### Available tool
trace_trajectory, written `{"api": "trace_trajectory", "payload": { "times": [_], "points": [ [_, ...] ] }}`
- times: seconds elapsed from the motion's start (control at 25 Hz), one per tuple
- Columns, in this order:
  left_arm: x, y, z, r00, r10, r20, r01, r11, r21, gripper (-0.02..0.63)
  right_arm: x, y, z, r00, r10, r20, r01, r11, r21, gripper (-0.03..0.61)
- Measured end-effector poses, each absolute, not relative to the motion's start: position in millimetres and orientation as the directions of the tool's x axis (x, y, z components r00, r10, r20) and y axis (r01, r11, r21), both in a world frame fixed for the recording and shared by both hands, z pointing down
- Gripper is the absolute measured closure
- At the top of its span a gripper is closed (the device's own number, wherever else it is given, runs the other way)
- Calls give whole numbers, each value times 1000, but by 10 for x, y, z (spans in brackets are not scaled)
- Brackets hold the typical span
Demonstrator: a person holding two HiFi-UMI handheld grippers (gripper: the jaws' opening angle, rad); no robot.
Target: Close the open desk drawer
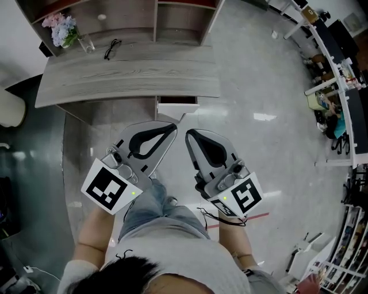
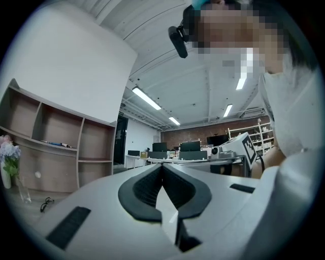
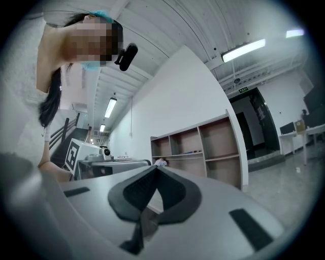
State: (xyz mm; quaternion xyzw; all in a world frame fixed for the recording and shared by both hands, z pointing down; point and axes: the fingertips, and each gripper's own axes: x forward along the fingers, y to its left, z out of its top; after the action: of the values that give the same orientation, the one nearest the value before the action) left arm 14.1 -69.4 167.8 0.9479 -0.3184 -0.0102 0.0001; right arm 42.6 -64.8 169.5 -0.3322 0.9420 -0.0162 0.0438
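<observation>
The grey wooden desk [image 1: 126,77] stands ahead of me in the head view. Its white drawer [image 1: 177,107] sticks out a little from under the front edge, with a dark gap showing behind the front panel. My left gripper [image 1: 172,125] hovers just in front of the drawer, jaws shut on nothing. Beside it, my right gripper [image 1: 188,133] is also shut and empty, slightly nearer to me. Both gripper views point upward at the room, and the drawer is not in them. The left gripper's jaws [image 2: 162,165] and the right gripper's jaws [image 3: 156,166] meet at their tips.
A vase of flowers [image 1: 63,30] and a pair of glasses [image 1: 111,48] lie on the desk's back left. An open wooden shelf [image 1: 155,17] stands behind the desk. Office desks [image 1: 336,69] line the right side. My legs are below the grippers.
</observation>
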Motion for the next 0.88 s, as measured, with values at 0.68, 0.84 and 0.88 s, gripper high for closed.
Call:
{"api": "trace_trajectory", "payload": {
  "times": [0.68, 0.84, 0.88],
  "points": [
    [-100, -1189, 2082, 835, -549, -32, -549, -836, 7, 603, 406, -1326, 2128, -659, -748, -76, -749, 662, -18, 571],
    [-62, -1217, 2196, 839, -543, -29, -543, -839, -1, 603, 499, -1424, 2282, -633, -770, -83, -771, 636, -19, 571],
    [-56, -1223, 2229, 840, -542, -28, -542, -840, 1, 603, 519, -1451, 2333, -628, -774, -81, -775, 632, -20, 571]
  ]
}}
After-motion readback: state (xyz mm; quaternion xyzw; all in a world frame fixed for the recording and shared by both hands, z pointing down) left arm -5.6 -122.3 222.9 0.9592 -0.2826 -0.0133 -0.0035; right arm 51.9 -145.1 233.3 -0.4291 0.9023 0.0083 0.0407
